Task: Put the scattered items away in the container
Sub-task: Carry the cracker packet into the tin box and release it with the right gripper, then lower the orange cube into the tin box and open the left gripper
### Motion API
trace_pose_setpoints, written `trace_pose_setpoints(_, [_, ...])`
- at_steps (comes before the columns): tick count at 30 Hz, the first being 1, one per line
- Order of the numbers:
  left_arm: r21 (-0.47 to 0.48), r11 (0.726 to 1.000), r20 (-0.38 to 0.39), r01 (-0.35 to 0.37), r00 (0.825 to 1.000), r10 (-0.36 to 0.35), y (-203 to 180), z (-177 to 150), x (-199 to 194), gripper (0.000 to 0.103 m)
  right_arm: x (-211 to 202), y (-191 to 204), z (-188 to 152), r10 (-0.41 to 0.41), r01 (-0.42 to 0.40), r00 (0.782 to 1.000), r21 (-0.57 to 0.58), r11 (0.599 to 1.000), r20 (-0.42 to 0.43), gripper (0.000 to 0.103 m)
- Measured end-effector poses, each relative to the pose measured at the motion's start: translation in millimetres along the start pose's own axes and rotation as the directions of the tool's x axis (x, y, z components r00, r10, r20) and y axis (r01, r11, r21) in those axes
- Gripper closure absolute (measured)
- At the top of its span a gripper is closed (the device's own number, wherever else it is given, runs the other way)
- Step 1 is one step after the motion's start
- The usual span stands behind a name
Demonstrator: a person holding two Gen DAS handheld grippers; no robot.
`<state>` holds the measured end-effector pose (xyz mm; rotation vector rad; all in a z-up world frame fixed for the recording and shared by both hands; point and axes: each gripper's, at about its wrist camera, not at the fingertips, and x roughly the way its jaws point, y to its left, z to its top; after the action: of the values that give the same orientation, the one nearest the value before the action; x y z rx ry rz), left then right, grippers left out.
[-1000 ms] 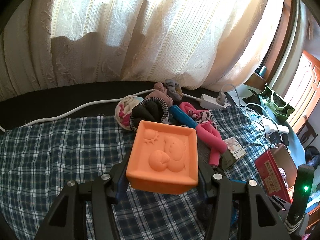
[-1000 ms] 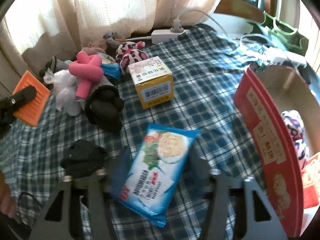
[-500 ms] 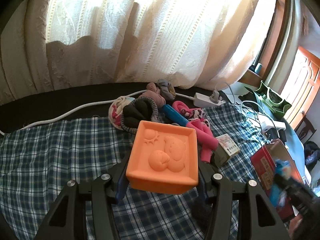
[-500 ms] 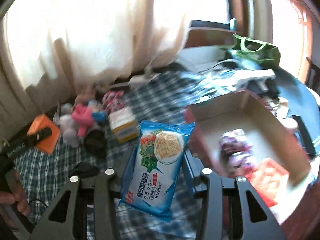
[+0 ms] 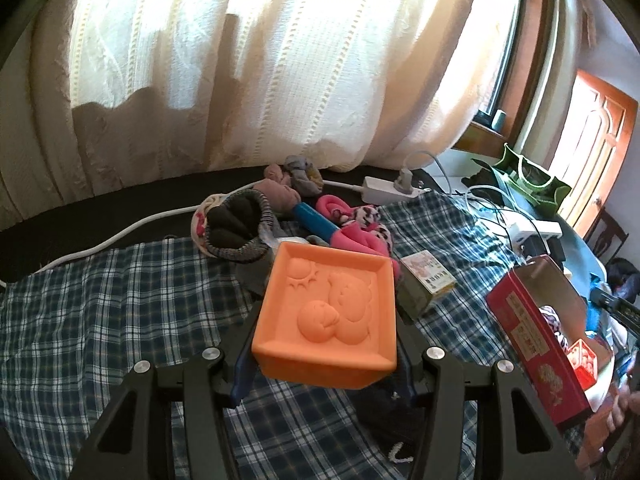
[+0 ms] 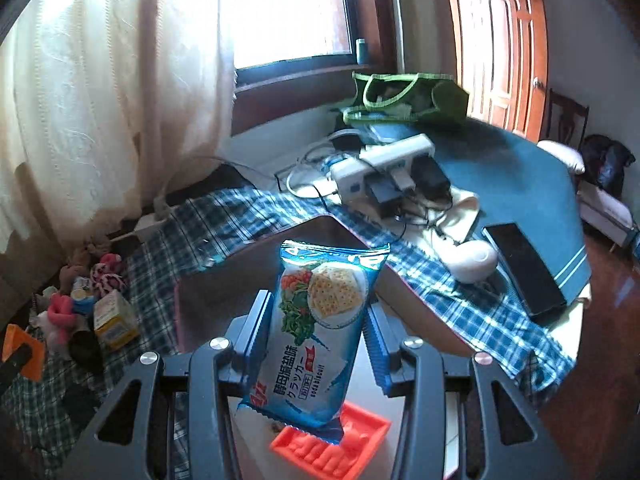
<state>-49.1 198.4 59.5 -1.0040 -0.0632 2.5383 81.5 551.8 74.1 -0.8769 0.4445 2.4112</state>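
- The left gripper (image 5: 326, 354) clamps an orange moulded tray (image 5: 328, 312), held above the plaid cloth (image 5: 100, 320).
- The right gripper (image 6: 316, 340) pinches a blue cracker packet (image 6: 320, 328) (jaws lately narrowed), just above the red box (image 5: 532, 340) beneath it.

The tray (image 5: 326, 312) is orange and the cloth (image 5: 100, 320) has blue and white checks. The cracker bag (image 6: 316, 332) is blue, the box (image 5: 532, 344) red

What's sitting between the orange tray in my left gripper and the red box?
In the left wrist view, a small yellow carton lies on the plaid cloth between the orange tray and the red box.
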Motion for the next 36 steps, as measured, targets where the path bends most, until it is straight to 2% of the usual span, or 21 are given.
trace_pose_setpoints(6, [0.026, 1.0, -0.003, 0.009, 1.0, -0.009, -14, 0, -6, 0.047, 32, -6, 4, 0.046, -0.044, 0.996, 0.024, 0.999, -0.081, 0.055])
trace_pose_setpoints(14, [0.055, 0.998, -0.01, 0.019, 1.0, -0.019, -32, -1, -8, 0.047, 48, -2, 9, 0.085, -0.084, 0.982, 0.013, 0.996, -0.167, 0.055])
trace_pose_setpoints(18, [0.079, 0.997, -0.019, 0.024, 1.0, -0.023, -46, -1, -5, 0.047, 38, -9, 9, 0.107, -0.103, 0.986, 0.041, 0.994, -0.13, 0.055])
trace_pose_setpoints(22, [0.115, 0.993, -0.028, 0.037, 0.999, -0.034, -68, -1, -2, 0.047, 16, -21, 4, 0.114, -0.111, 0.992, 0.078, 0.991, -0.044, 0.055])
trace_pose_setpoints(27, [0.147, 0.983, -0.071, 0.109, 0.992, -0.1, -108, 1, 9, 0.047, -9, -37, -4, 0.082, -0.09, 0.994, 0.118, 0.989, 0.066, 0.055])
trace_pose_setpoints(36, [0.255, 0.946, -0.105, 0.201, 0.978, -0.179, -201, 2, 35, 0.047, -27, -72, -11, 0.094, -0.114, 0.989, 0.181, 0.977, 0.118, 0.051])
